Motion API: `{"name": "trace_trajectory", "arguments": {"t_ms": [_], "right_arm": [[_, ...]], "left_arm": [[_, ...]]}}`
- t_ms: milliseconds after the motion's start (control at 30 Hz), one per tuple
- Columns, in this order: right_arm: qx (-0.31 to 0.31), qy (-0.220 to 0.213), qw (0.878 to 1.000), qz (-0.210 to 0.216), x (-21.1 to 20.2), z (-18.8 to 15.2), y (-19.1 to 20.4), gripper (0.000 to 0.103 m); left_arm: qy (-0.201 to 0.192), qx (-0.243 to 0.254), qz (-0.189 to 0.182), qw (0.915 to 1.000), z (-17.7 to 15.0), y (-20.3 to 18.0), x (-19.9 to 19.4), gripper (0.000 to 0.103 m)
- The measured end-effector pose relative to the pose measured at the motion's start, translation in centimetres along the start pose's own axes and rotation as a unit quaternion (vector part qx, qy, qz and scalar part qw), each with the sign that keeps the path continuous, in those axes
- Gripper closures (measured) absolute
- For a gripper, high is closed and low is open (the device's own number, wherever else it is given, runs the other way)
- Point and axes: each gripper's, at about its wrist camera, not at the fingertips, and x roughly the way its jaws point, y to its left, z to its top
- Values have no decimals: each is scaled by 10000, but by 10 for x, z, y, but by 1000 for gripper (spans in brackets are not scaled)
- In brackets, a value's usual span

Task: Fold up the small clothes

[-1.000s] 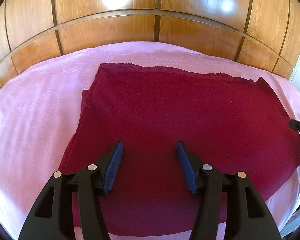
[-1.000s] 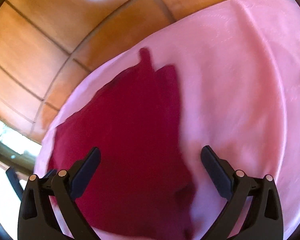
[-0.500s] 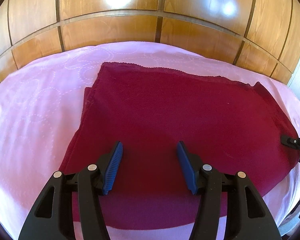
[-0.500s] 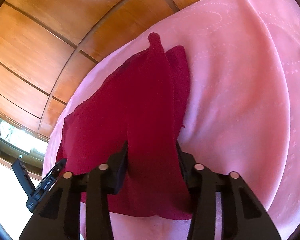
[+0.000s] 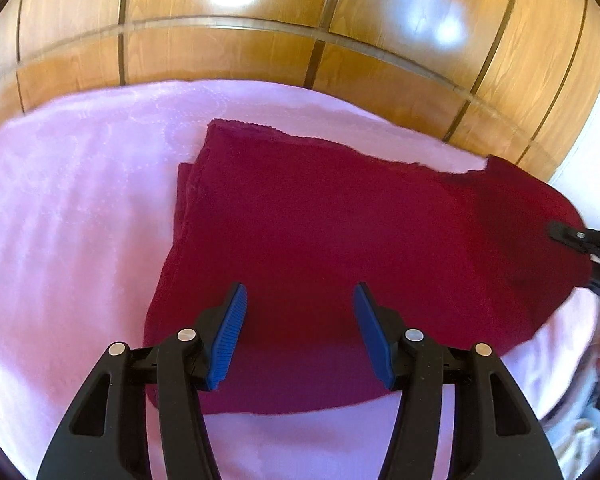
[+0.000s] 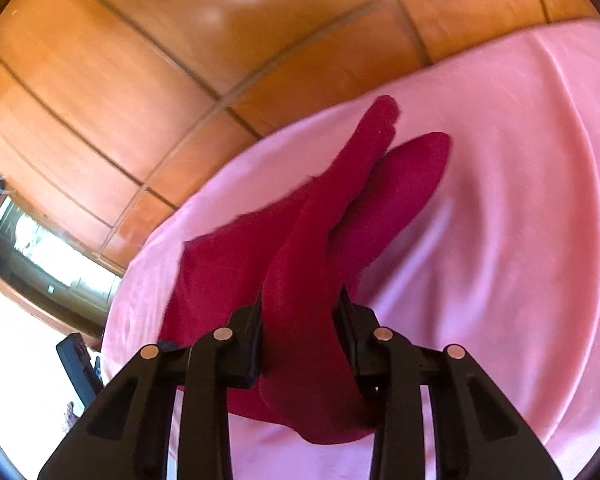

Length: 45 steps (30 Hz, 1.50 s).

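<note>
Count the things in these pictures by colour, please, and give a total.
Dark red: 1, the cloth
Pink: 1, the bed sheet
Black: 2, the left gripper and the right gripper
Total: 4

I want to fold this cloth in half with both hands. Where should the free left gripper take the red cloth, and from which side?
Take the red cloth at its near left corner, coming in low from the left over the pink sheet. That corner lies flat and free, opposite the edge the right gripper has pinched. The left gripper is open above it.
</note>
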Motion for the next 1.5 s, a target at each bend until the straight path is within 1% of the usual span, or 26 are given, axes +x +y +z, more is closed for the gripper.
{"name": "trace_trajectory", "arguments": {"t_ms": [133,200,333,400,500,600,667,700,733,800,833,933,1000,1033,1067,1133,1200,1267,1367,1433,1467,1500], "right_arm": [[-169,-13,9997,202,10,8,29,74],[-247,19,9992,327,16,10,44,75],[-515,193,9966,609,42,9,86,75],[-662,320,9945,741,57,6,106,75],[-946,611,9889,968,86,-9,141,75],[-1284,965,9813,1062,119,-32,169,75],[-1491,1215,9762,1003,141,-50,182,75],[-1600,1311,9741,918,150,-58,186,75],[-1790,1386,9708,800,158,-68,190,74],[-2017,1426,9657,800,163,-79,193,70],[-2069,1454,9627,961,162,-84,194,65],[-2178,1464,9550,1379,148,-91,196,34],[-2267,1422,9523,1464,137,-96,194,32],[-2238,1419,9525,1502,129,-98,189,32],[-2203,1418,9532,1508,123,-101,183,31],[-2144,1358,9568,1416,109,-105,168,30],[-2094,1265,9616,1243,96,-108,151,29],[-1908,1179,9688,1057,84,-111,129,29],[-1870,1043,9737,776,75,-114,114,31],[-1836,992,9751,755,71,-112,109,32],[-1852,950,9754,726,70,-112,109,32],[-1896,909,9754,669,69,-112,110,33]], "left_arm": [[30,-333,-605,9976,2,18,-11,48],[9,-495,-789,9957,2,27,-16,48],[-41,-1025,-1173,9878,3,53,-26,48],[-111,-1289,-1366,9822,4,67,-32,48],[-202,-1512,-1498,9769,5,84,-40,48],[-252,-1764,-1715,9689,6,101,-46,48],[-250,-1948,-1893,9621,6,110,-48,48],[-235,-2036,-1998,9582,5,114,-48,48],[-213,-2075,-2050,9563,6,117,-48,48],[-138,-2102,-2168,9532,8,120,-46,48],[-83,-2118,-2244,9512,9,120,-44,48],[66,-2166,-2371,9470,15,117,-36,48],[121,-2132,-2391,9472,22,112,-32,46],[155,-2115,-2389,9476,23,110,-32,43],[209,-2109,-2398,9474,27,109,-29,37],[326,-2089,-2428,9468,32,103,-25,36],[490,-1994,-2330,9505,39,96,-18,35],[762,-1890,-2125,9557,45,89,-7,35],[1046,-1719,-1978,9594,50,75,6,35],[1121,-1615,-1853,9628,52,67,9,35],[1114,-1546,-1751,9659,53,64,9,42],[1117,-1479,-1670,9684,54,62,10,53]]}}
